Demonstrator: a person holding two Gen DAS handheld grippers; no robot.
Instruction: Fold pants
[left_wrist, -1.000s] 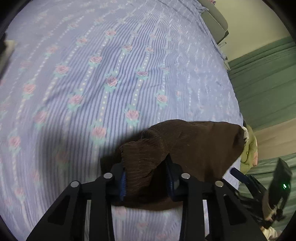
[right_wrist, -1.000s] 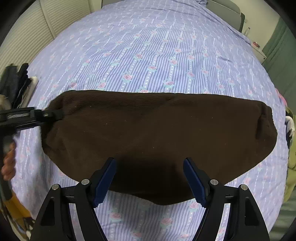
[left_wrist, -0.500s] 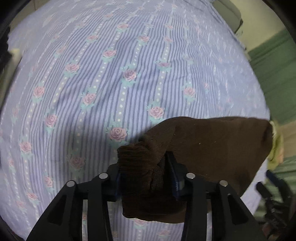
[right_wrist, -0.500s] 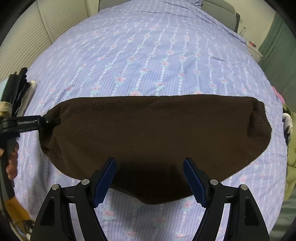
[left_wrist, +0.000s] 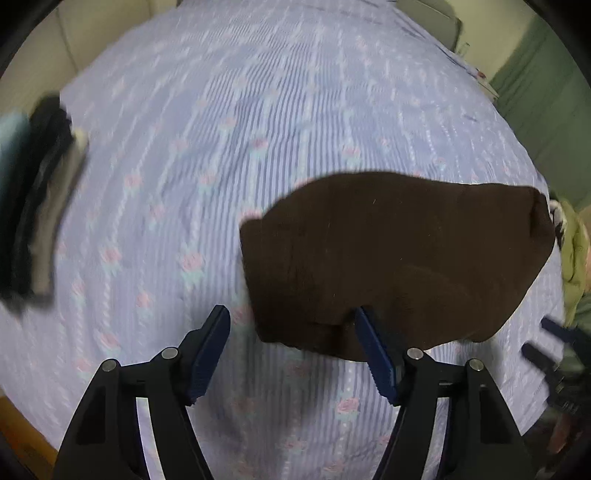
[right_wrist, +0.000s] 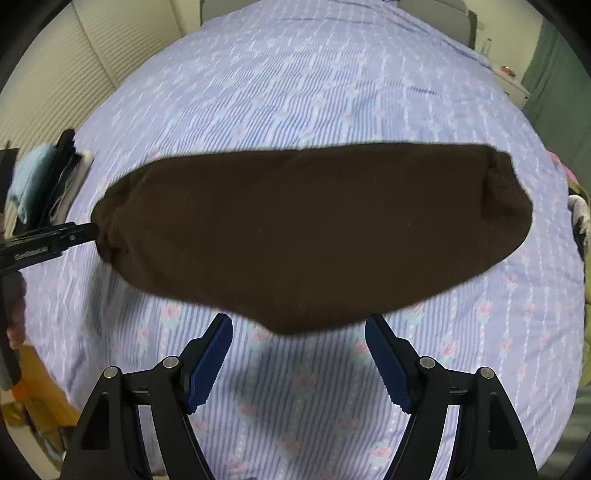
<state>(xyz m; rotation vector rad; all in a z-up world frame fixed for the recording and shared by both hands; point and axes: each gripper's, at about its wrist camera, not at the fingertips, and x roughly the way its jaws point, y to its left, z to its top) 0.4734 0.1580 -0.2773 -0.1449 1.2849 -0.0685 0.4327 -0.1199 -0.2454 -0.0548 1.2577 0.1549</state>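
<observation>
Right wrist view shows the lavender striped bedsheet printed with pink roses (right_wrist: 303, 92) filling most of the picture, and on it the dark brown folded knit pants (right_wrist: 306, 236) lying flat just ahead of the right gripper (right_wrist: 298, 354). That gripper points steeply down with its blue-padded jaws apart and nothing between them; a second ago the pants' near edge reached between the pads, and now it lies just beyond their tips. At the pants' left end the left gripper (right_wrist: 79, 233) comes in from the side, a person's fingers (right_wrist: 14, 310) on its handle; white lettering runs along its black finger but is too blurred to read. Beyond it, at the bed's left edge, sits a stack of dark and pale blue folded clothes (right_wrist: 48, 184).

In the left wrist view the left gripper (left_wrist: 291, 350) also points steeply down. A second ago it was clamped on a bunched brown corner; now its jaws are opening, the left pad clear over the sheet (left_wrist: 207, 155), the right pad lying against the pants' (left_wrist: 399, 258) near edge without pressing it. The picture is smeared by motion.
</observation>
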